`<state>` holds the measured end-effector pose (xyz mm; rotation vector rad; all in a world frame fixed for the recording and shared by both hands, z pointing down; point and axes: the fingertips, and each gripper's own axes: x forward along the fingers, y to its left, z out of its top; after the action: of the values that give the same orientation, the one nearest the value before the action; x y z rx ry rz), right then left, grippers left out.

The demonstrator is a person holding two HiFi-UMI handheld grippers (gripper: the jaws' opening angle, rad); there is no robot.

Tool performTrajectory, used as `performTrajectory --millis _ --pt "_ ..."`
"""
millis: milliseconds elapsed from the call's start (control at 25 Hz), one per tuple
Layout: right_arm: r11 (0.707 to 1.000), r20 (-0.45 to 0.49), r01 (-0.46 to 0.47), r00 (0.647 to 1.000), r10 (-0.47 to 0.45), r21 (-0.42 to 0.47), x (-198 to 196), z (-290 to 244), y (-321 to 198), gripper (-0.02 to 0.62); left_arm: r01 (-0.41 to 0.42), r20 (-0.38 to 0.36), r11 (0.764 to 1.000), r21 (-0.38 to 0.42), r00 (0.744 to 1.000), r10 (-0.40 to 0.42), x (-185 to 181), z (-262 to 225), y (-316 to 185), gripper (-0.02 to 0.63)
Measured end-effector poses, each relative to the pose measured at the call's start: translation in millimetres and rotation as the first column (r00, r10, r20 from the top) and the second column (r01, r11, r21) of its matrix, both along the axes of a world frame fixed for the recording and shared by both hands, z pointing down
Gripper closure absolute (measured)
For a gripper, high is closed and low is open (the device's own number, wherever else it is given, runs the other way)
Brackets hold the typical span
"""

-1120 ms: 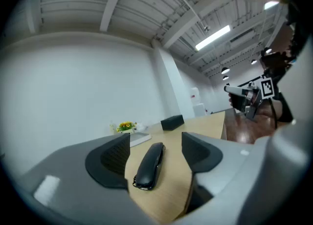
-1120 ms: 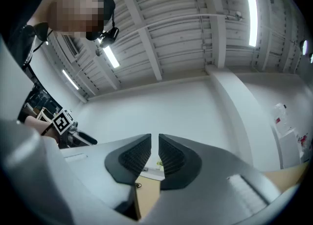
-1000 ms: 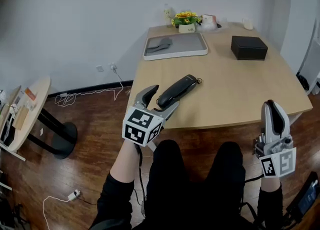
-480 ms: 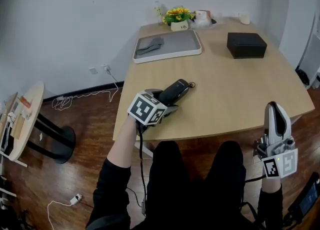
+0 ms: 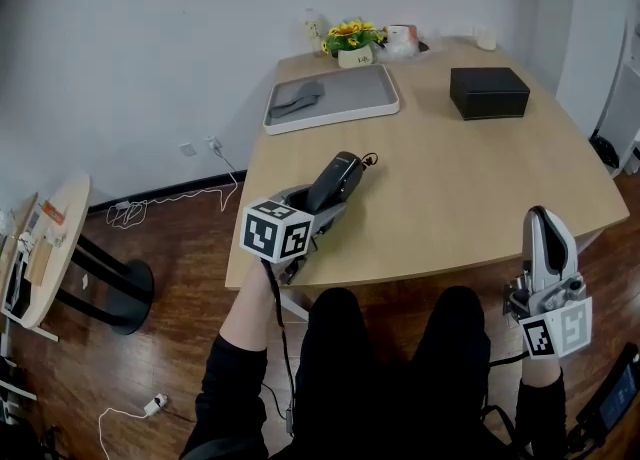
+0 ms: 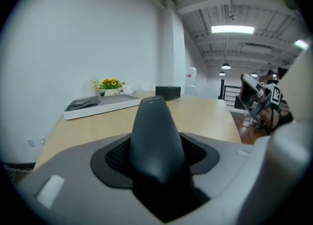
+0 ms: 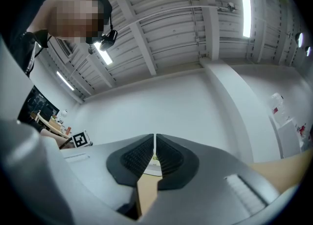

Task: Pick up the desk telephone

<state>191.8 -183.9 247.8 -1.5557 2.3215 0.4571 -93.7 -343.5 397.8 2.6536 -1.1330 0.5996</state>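
The desk telephone's black handset (image 5: 336, 179) is over the near left part of the wooden table (image 5: 470, 178). My left gripper (image 5: 312, 210) is shut on the handset's near end, and the far end points away toward the tray. In the left gripper view the handset (image 6: 153, 133) fills the gap between the dark pads (image 6: 117, 156). A short loop of cord (image 5: 368, 159) shows at its far tip. My right gripper (image 5: 546, 231) is off the table's front right edge, pointing up, shut with nothing in it. Its pads (image 7: 142, 156) almost touch.
A grey tray (image 5: 372, 106) with a folded grey cloth (image 5: 297, 97) lies at the back left. A black box (image 5: 489, 93) sits at the back right, yellow flowers (image 5: 351, 36) by the wall. A round side table (image 5: 48, 240) and floor cables (image 5: 150, 203) are to the left.
My left gripper, open beside the handset a second ago, has shut on its near end and turned it to point more away from me. The right gripper has barely moved.
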Motion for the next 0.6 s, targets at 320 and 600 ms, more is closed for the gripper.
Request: performTrajectory --millis 320,600 --pt "1.000 -0.006 0.000 1.000 0.000 0.002 3 1 -1 0.580 0.186 -0.091 0.899 0.397 0.982 -0.164 -17 -77 46 0.342" --pt "1.000 -0.001 -0.023 1.000 0.023 0.012 5 -7 2 0.581 0.279 -0.124 0.742 0.610 0.958 -0.258 -37 -140 83 0.342"
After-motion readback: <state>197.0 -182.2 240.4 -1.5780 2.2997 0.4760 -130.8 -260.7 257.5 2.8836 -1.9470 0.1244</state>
